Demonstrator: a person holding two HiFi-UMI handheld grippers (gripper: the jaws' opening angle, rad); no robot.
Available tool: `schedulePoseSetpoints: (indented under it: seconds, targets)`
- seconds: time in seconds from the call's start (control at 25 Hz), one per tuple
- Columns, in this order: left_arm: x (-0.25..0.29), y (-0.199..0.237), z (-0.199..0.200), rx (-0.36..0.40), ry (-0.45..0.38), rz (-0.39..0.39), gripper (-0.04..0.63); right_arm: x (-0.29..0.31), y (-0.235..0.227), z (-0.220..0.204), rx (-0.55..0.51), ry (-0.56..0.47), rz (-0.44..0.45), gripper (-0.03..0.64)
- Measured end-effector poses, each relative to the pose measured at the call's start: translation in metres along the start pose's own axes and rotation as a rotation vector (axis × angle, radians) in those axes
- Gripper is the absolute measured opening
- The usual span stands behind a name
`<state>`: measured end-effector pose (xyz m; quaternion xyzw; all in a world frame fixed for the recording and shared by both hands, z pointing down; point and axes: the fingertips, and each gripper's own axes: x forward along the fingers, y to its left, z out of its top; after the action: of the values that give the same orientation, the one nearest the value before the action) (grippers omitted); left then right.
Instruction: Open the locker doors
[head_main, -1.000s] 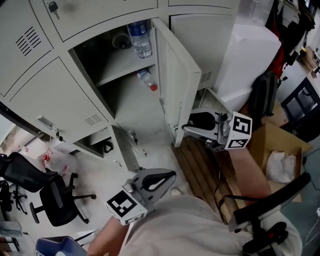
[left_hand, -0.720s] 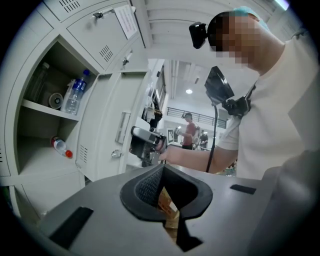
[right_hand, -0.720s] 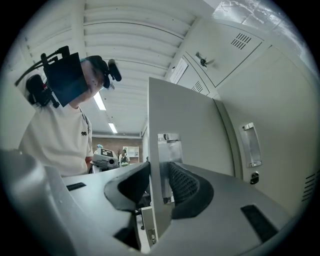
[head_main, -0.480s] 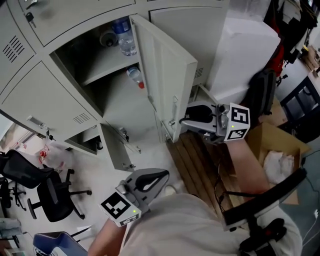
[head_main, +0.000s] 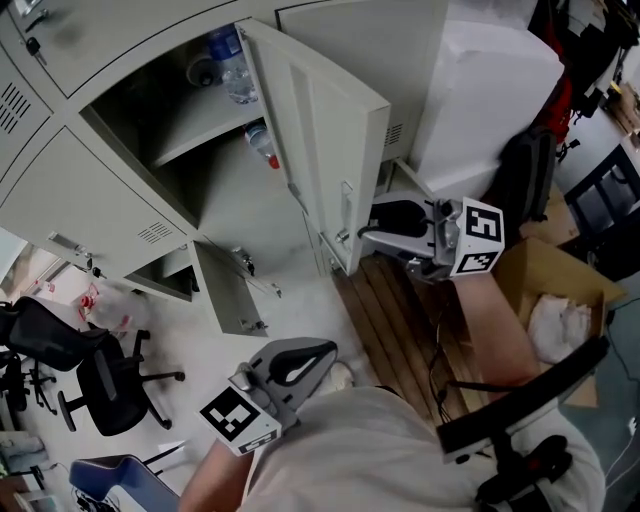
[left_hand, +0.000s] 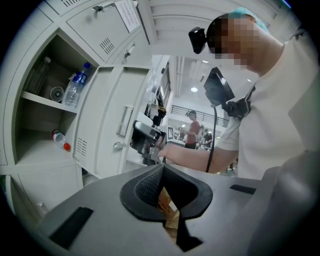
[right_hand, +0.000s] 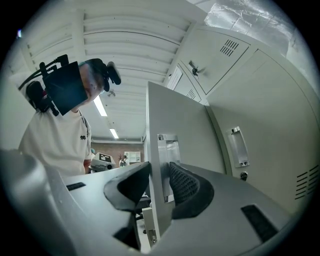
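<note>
Head view is showing the right gripper (head_main: 372, 225) pinching the free edge of the locker door (head_main: 320, 130), which is standing swung well out from its compartment, hinged on the far side and reaching toward the person. Right gripper view is confirming the grip: the two dark pads (right_hand: 185, 185) are pressing on either side of the door panel (right_hand: 175, 120), one of them lying against the metal handle plate (right_hand: 169, 150). Inside the open compartment (head_main: 150, 120) a water bottle (head_main: 228, 70) is standing on the upper shelf and a smaller red-capped bottle (head_main: 262, 145) is lying on the level below. To the lower left of it, a smaller locker door (head_main: 225, 290) is also hanging open. The left gripper (head_main: 318, 352) is hovering near the person's body, well apart from the lockers; left gripper view is showing its jaws pressed together at the tips with nothing between them (left_hand: 161, 172), pointing toward the open door (left_hand: 107, 125). An office chair (head_main: 100, 385) is sitting at the near left and a cardboard box (head_main: 555, 290) at the right.
</note>
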<state>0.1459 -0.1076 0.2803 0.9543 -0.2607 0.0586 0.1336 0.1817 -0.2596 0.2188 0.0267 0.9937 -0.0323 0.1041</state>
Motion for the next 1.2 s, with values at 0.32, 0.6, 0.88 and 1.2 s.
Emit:
schedulePoseSetpoints:
  seconds: [0.32, 0.6, 0.88, 1.2]
  targets:
    - [-0.010, 0.000, -0.015, -0.036, 0.005, 0.026, 0.011, -0.004, -0.007, -0.005, -0.004, -0.042, -0.109, 0.175]
    - [-0.037, -0.014, -0.020, -0.025, -0.005, -0.011, 0.011, -0.014, 0.001, -0.020, -0.002, -0.002, -0.278, 0.188]
    - [-0.102, -0.021, -0.025, -0.011, -0.025, -0.012, 0.011, -0.014, 0.042, -0.032, -0.036, 0.059, -0.525, 0.193]
    - [-0.190, -0.041, -0.054, -0.016, -0.029, -0.004, 0.011, 0.061, 0.130, -0.088, -0.005, 0.234, -0.662, 0.043]
